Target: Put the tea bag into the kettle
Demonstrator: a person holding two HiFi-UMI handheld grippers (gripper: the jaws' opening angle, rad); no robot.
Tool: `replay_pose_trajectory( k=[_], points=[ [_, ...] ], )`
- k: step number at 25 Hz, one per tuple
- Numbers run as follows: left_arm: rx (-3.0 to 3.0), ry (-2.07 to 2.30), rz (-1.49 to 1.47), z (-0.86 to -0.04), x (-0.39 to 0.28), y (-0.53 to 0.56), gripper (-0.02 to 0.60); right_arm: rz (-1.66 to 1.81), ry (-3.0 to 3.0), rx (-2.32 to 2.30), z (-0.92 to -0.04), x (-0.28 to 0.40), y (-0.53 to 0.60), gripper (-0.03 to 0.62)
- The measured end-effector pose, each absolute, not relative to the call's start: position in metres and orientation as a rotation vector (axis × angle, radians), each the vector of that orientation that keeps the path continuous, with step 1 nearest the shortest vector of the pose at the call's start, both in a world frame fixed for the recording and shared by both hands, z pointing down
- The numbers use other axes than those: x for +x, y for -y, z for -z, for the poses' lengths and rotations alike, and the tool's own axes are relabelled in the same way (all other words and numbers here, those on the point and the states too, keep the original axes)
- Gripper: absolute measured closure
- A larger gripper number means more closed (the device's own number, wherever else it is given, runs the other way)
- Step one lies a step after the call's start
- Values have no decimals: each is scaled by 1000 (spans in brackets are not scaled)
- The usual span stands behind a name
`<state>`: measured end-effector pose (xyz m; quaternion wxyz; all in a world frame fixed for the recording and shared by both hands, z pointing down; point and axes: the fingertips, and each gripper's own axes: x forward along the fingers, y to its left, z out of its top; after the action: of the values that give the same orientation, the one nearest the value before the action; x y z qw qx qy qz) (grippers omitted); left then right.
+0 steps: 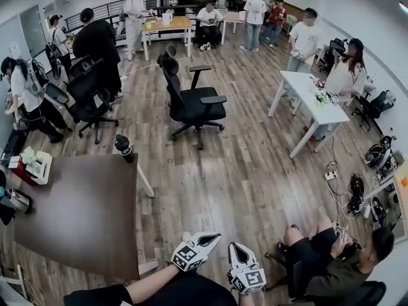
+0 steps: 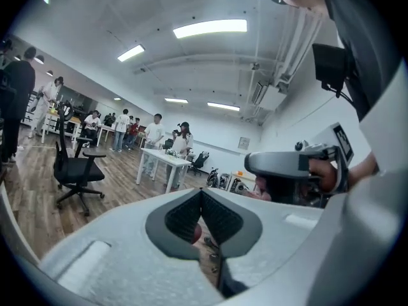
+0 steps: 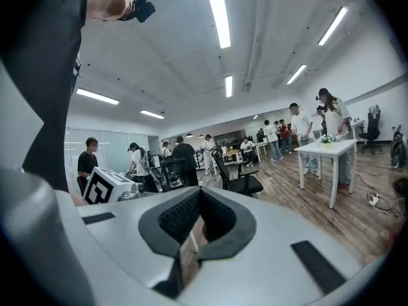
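Note:
A metal kettle point(image 1: 17, 200) stands at the far left edge of the brown table point(image 1: 83, 215). Beside it sits a white tray point(image 1: 37, 167) with something green in it; I cannot make out a tea bag. Both grippers are held low, close to the person's body and right of the table, far from the kettle. The left gripper point(image 1: 213, 237) points away from the body, and its dark pads point(image 2: 185, 217) meet with nothing between them. The right gripper point(image 1: 235, 247) is beside it, also shut and empty, its pads point(image 3: 220, 215) touching.
A black bottle point(image 1: 123, 148) stands at the table's near right corner. A black office chair point(image 1: 191, 101) is ahead, a white table point(image 1: 309, 101) to the right. A seated person point(image 1: 325, 260) and floor cables point(image 1: 335, 183) are at the right. Several people stand farther off.

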<state>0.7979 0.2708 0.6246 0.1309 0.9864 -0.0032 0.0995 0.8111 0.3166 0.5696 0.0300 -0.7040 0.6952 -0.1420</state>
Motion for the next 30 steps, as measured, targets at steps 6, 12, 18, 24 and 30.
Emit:
replay_pose_trajectory(
  k=[6,12,18,24,30],
  points=[
    [2809,-55,93,-565,841,-150,575,438,-2380,-2108,-551,830,-200,588],
    [2830,-63,184,-551,824,-42,575,451,-2521,-2005,-555,827,-77,588],
    [2846,392,175,-559,738,48,576,470,-2821,-1600,-568,750,17,588],
    [2757,923,175,-579,632,78,577,458,-3148,-950,-588,651,73,588],
    [2482,1499,253,-572,544,87,577,376,-3254,-558,-579,592,131,588]
  ],
)
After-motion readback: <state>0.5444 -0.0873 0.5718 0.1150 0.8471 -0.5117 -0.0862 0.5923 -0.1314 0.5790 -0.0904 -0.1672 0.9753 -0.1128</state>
